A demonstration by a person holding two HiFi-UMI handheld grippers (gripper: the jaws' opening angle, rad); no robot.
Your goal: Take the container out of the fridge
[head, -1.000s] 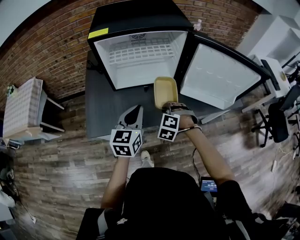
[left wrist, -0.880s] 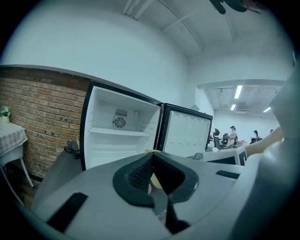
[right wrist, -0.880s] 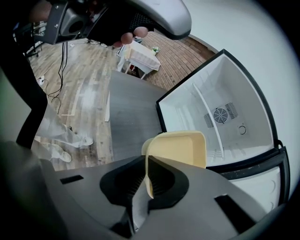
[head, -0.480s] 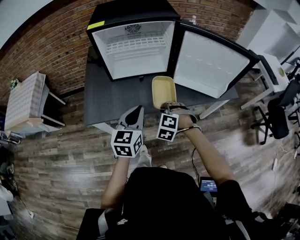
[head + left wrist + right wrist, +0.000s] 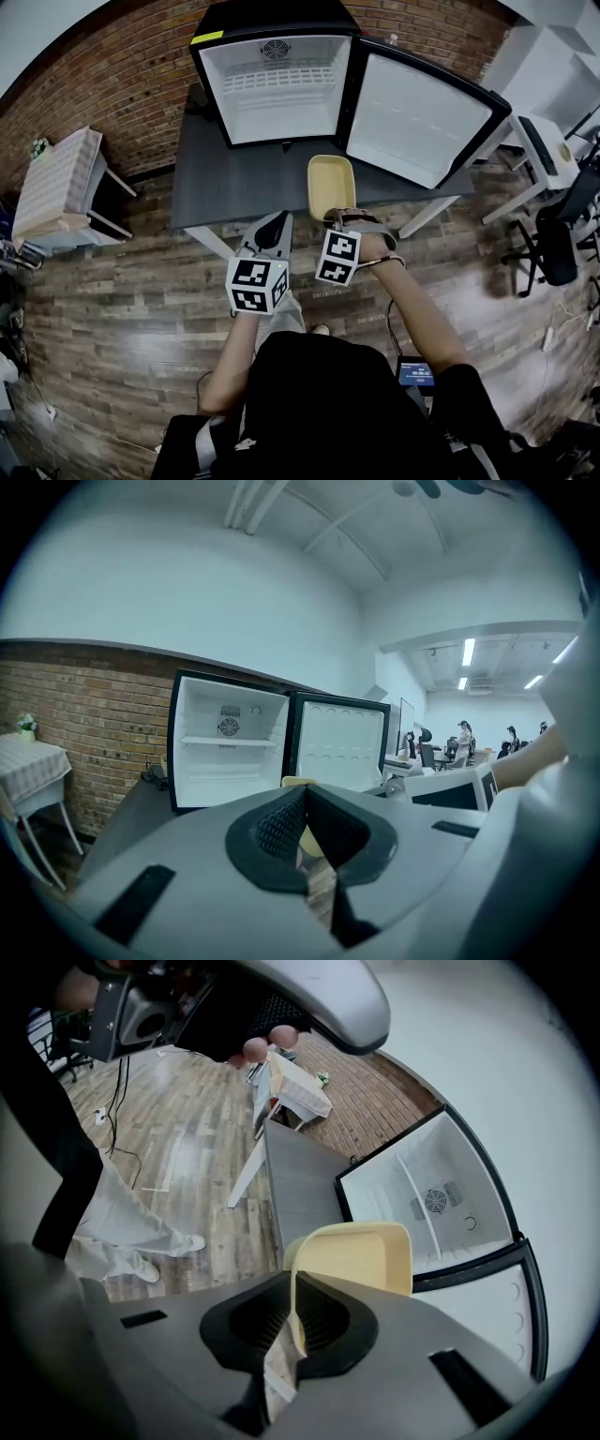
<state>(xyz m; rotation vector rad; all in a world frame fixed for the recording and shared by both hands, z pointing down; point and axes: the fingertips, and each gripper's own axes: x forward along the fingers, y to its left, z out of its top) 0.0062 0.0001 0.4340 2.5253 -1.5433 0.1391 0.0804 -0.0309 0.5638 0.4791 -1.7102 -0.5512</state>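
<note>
Both grippers sit further back from the small black fridge (image 5: 281, 103) than a second ago, and the load has come with them: a strip of bare dark grey tabletop (image 5: 225, 192) now shows between fridge mouth and load, where before they overlapped in head view

- right gripper (image 5: 337, 217): jaws narrow, clamped on the near short rim of the pale yellow shallow rectangular plastic container (image 5: 331, 182); right gripper view shows the thin wall pinched between the ribbed pads (image 5: 319, 1321), tub sticking out ahead (image 5: 361, 1255)
- container position: fully out of the fridge, over the near half of the table, open side up, looks empty
- left gripper (image 5: 274, 225): just left of the right one, over the near table edge, tips together with nothing between them (image 5: 305, 794), not helping the carry
- fridge: white inside bare, wire shelf only; white-lined door (image 5: 417, 122) swung wide to the right
- brown wood-plank floor (image 5: 122, 300) fills the near side

Read: extraction itself looks done. Left to do is my guess: set the tub down on the table, maybe shut the door. Grip is a single edge pinch on a thin wall, so the tub could pivot or slip if swung fast
</note>
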